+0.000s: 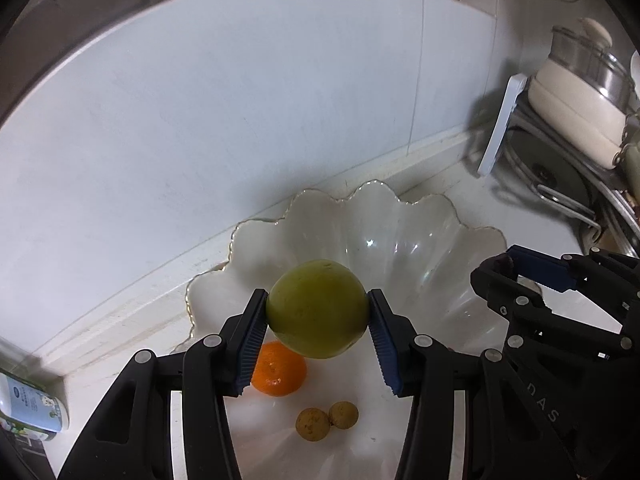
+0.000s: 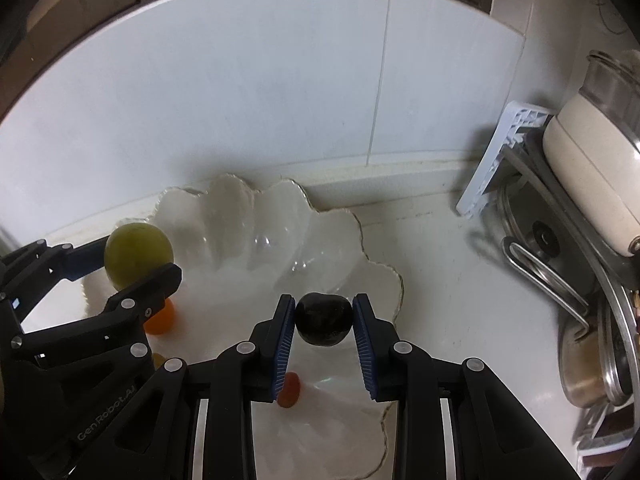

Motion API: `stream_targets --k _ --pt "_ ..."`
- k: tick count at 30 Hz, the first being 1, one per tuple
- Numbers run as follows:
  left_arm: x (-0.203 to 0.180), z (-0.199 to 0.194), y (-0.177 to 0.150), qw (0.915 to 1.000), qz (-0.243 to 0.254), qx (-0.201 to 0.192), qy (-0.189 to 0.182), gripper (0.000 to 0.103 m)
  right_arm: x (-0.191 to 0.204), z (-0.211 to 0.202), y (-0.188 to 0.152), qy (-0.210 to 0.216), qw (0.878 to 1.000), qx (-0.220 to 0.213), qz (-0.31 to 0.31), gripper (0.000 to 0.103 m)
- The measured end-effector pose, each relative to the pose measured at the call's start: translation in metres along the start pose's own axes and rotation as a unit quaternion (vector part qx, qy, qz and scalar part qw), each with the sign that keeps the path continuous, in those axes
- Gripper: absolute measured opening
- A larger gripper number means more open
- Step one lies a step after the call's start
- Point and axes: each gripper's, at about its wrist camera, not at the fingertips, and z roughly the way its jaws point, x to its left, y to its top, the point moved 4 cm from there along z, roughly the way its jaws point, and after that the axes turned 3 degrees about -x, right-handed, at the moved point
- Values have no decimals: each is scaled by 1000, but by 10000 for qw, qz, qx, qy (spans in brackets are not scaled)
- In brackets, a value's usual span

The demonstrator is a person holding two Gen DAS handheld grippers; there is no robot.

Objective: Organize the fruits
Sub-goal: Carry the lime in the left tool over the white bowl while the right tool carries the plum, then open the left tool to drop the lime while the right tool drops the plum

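Note:
A white scalloped bowl sits on the counter against the tiled wall. My left gripper is shut on a green round fruit, held above the bowl. Under it in the bowl lie an orange mandarin and two small brown round fruits. My right gripper is shut on a dark, almost black fruit over the bowl's right side. A small red fruit lies in the bowl beneath it.
A white pot with a steel lid stands on a rack at the right, with pans and lids and a white plastic frame beside it. A labelled white container lies at the left edge.

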Motion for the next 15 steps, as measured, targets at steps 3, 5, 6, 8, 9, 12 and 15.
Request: stream_targets --k 3,5,6,8,9,12,15 --pt "-2 9 -1 9999 38 120 -11 50 -1 5 -2 -11 10000 97 -3 31" --pt "-3 13 -2 9998 44 179 -10 50 -1 7 -3 -20 9999 157 -19 31" --pt "-4 15 -2 9998 66 200 6 50 -1 9 -4 8 9998 213 -13 31" --pt "-6 19 -3 9995 134 276 14 50 -3 13 -6 43 9996 288 17 31" --pt "-6 21 -3 9994 150 303 11 50 -3 15 -7 46 9995 320 17 31" --pt "-6 26 -4 9992 125 383 -11 50 -4 18 -8 8 9993 378 4 31" --pt "-6 29 -4 9990 106 428 -57 50 -5 19 -9 29 9991 431 15 31"
